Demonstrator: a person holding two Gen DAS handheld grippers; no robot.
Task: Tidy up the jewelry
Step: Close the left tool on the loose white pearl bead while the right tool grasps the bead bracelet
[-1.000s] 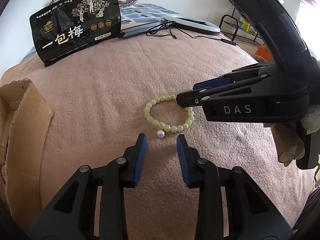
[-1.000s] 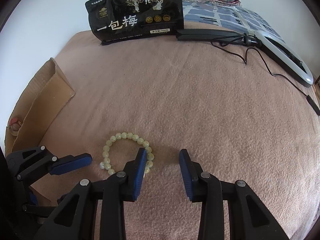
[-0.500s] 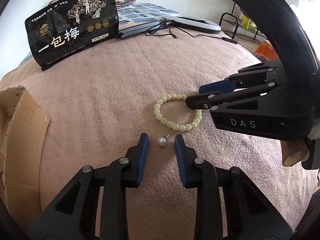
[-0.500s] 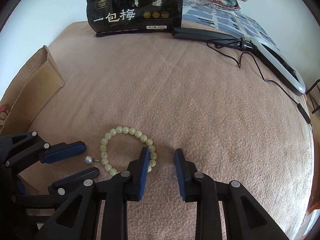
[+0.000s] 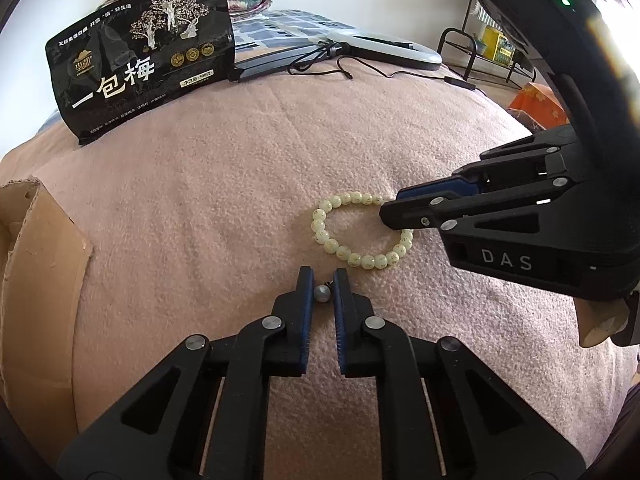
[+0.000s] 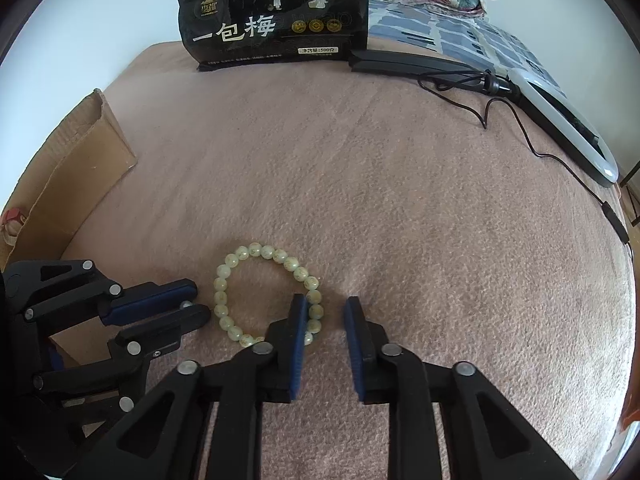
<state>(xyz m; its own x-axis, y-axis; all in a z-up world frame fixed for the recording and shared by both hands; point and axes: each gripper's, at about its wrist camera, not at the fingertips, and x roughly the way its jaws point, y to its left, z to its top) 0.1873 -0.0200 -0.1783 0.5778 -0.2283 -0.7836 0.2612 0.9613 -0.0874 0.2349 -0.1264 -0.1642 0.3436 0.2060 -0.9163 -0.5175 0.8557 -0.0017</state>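
Note:
A pale green bead bracelet (image 5: 356,232) lies on the pink blanket; it also shows in the right wrist view (image 6: 256,280). A small pearl earring (image 5: 321,293) sits between the tips of my left gripper (image 5: 321,292), whose jaws are nearly closed around it on the blanket. My right gripper (image 6: 326,312) is open and low over the bracelet's right side, its left finger inside the loop. In the right wrist view my left gripper (image 6: 192,300) shows at the lower left beside the bracelet.
A cardboard box (image 5: 36,264) stands at the left edge (image 6: 72,172). A black snack bag (image 5: 140,56), a ring light (image 6: 560,120) with its cable and folded bedding lie at the back of the blanket.
My left gripper has moved forward and its jaws have narrowed around the pearl earring. My right gripper has stayed over the bracelet, its jaws a little wider.

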